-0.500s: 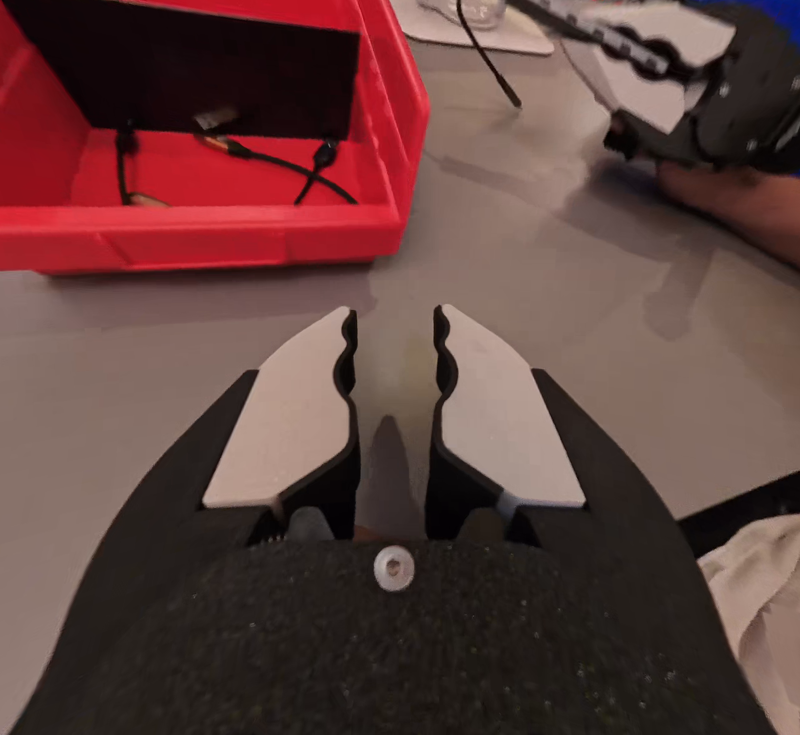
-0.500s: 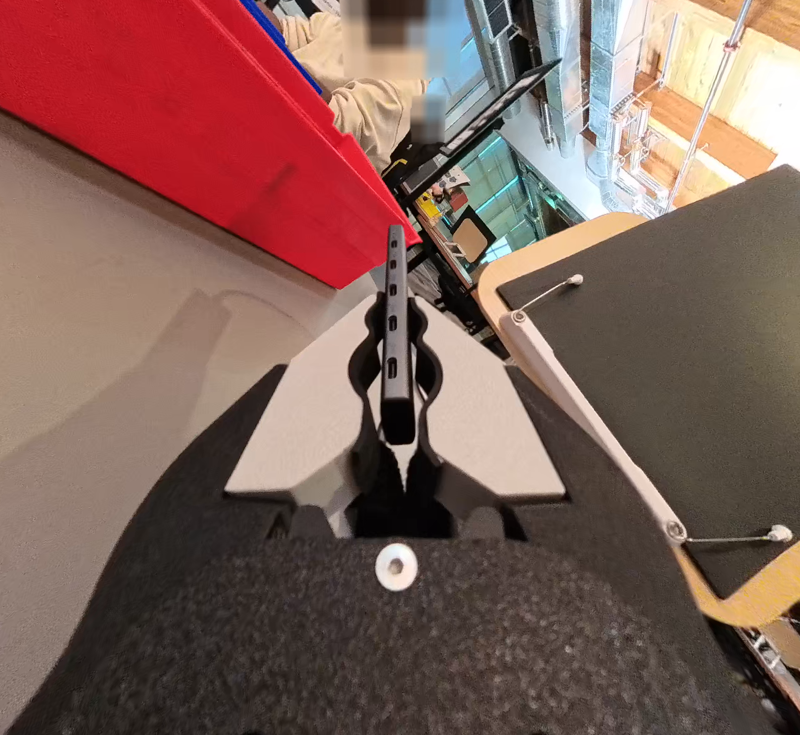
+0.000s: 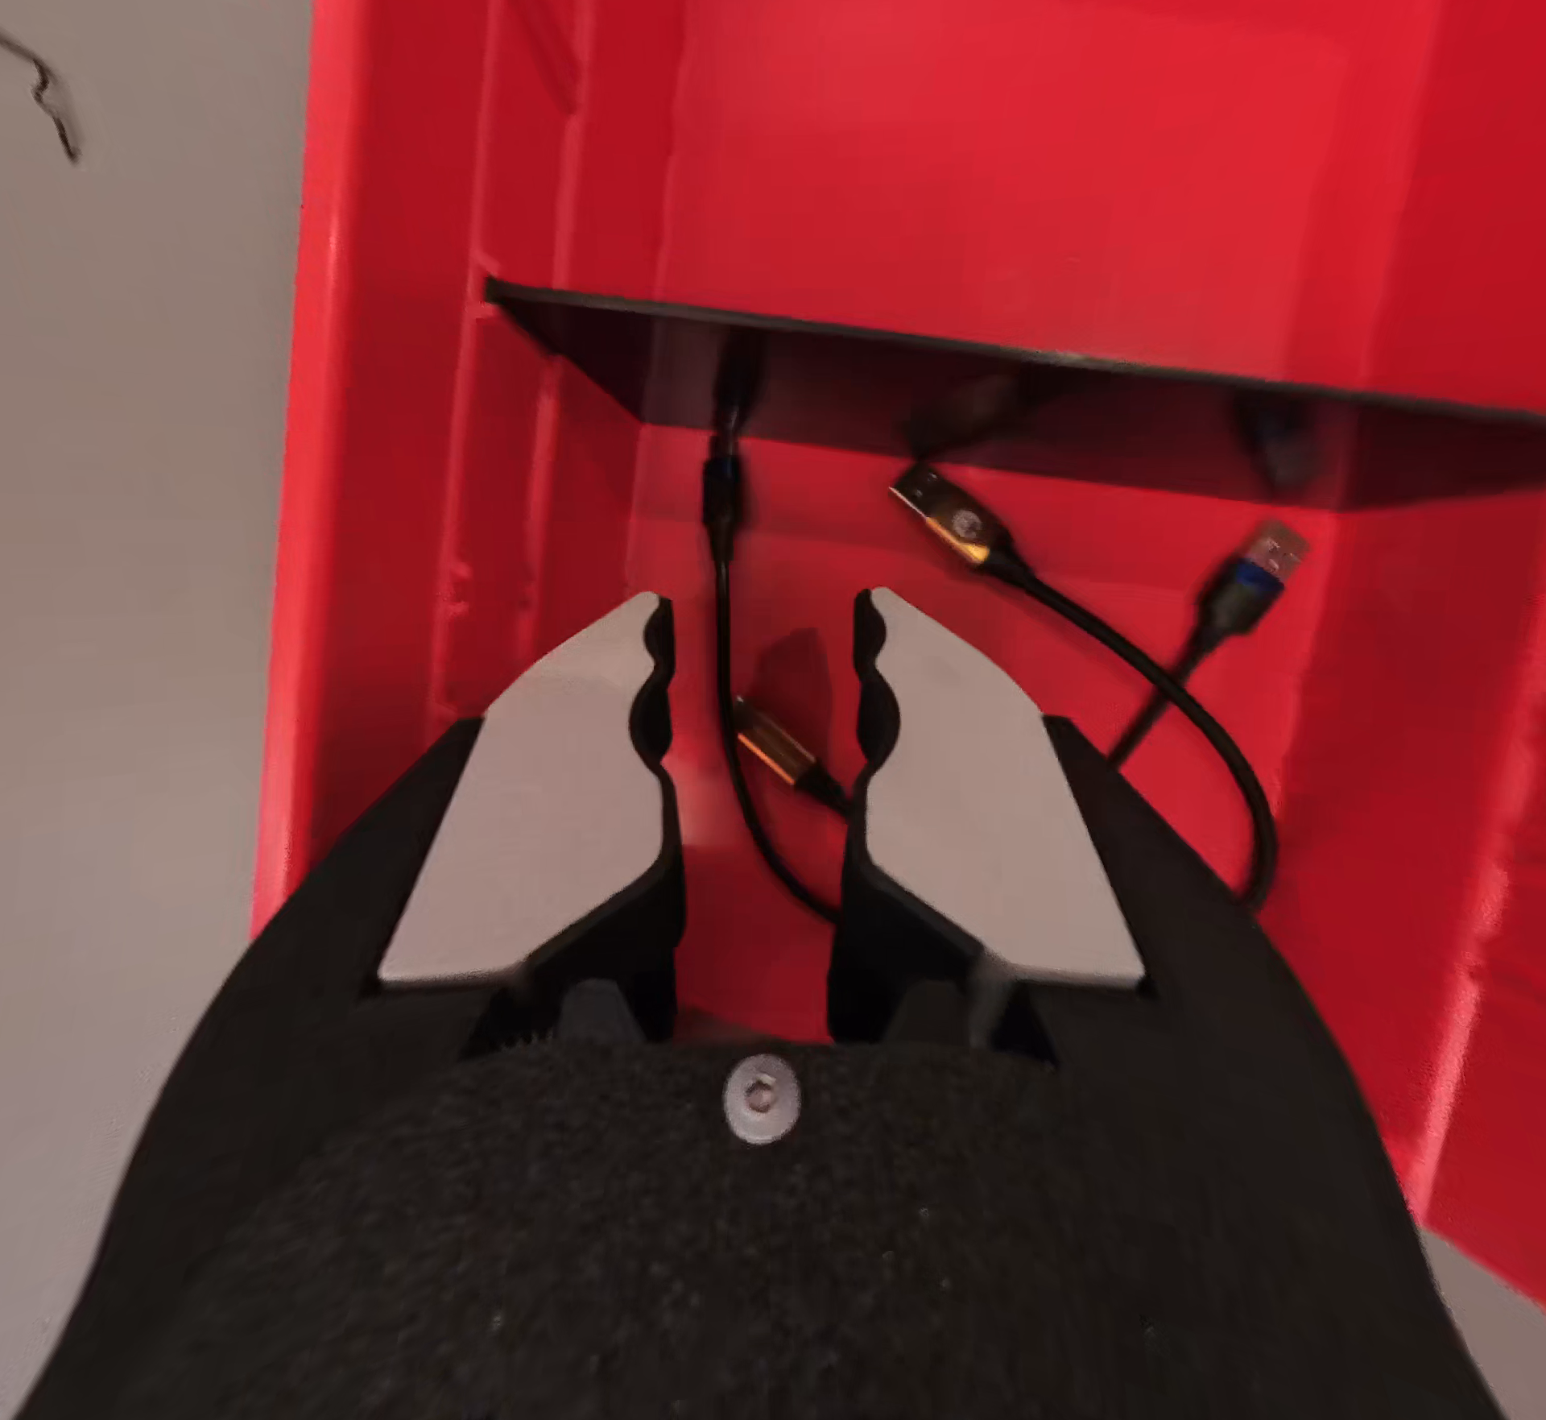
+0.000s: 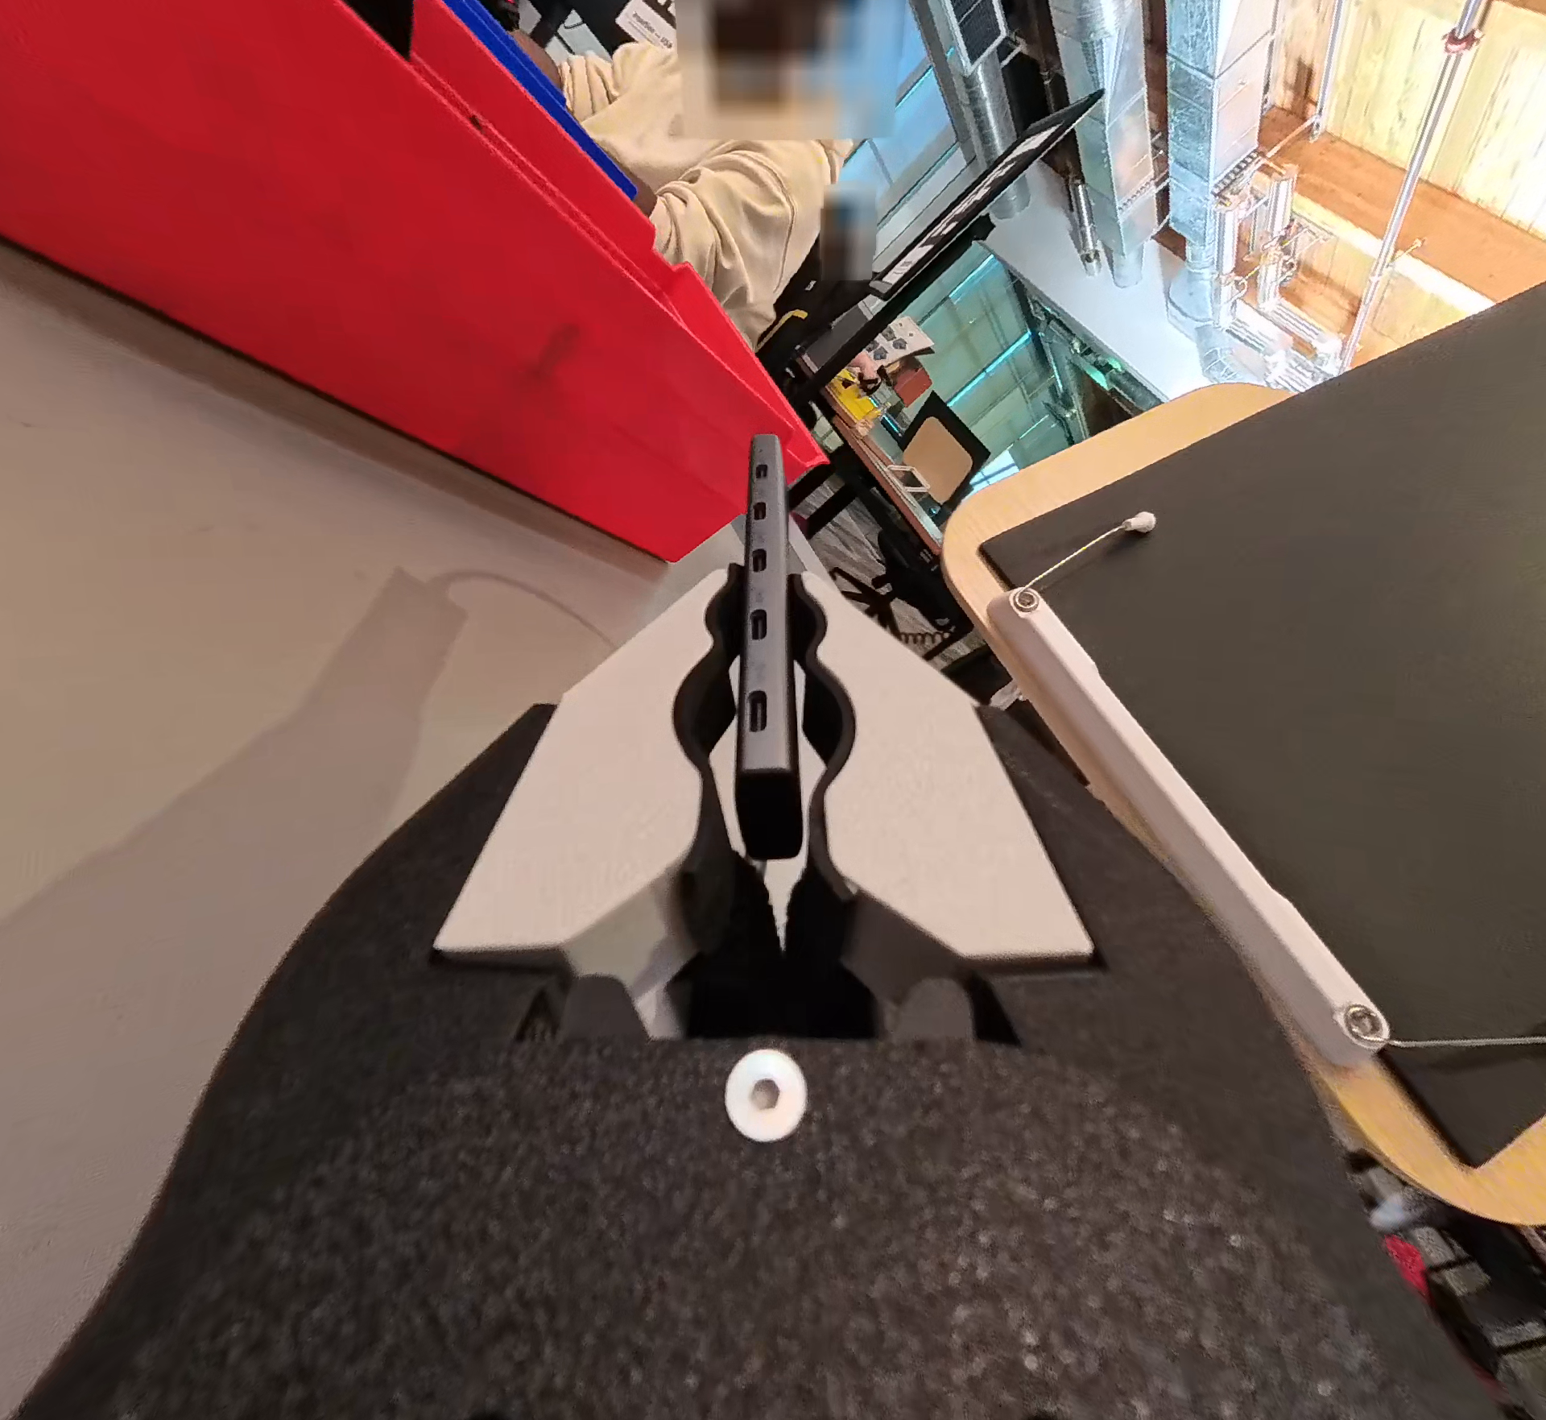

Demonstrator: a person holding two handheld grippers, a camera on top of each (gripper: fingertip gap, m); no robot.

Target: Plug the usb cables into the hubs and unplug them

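Observation:
My left gripper [image 3: 761, 610] is open and empty, hovering over the inside of a red bin [image 3: 1004, 125]. On the bin floor lie short black cables. One cable [image 3: 724, 677] runs between my fingers, beside a gold plug [image 3: 774, 744]. A second gold plug [image 3: 945, 514] and a blue-collared plug [image 3: 1255, 572] lie to the right. A black divider panel [image 3: 1046, 409] stands across the bin. My right gripper [image 4: 765, 585] is shut on a slim black hub with a row of ports [image 4: 765, 652], held edge-up above the grey table [image 4: 209, 585] near the red bin's outer wall [image 4: 293, 208].
A black board with a pale wooden rim and a white bar [image 4: 1255, 710] stands at the right of the right wrist view. A person in a cream sleeve [image 4: 736, 208] sits beyond the bin. A thin black wire [image 3: 50, 99] lies on the table left of the bin.
My left gripper has moved from the table in front of the red bin to above its inside, still open. My right gripper holds the hub almost where it was.

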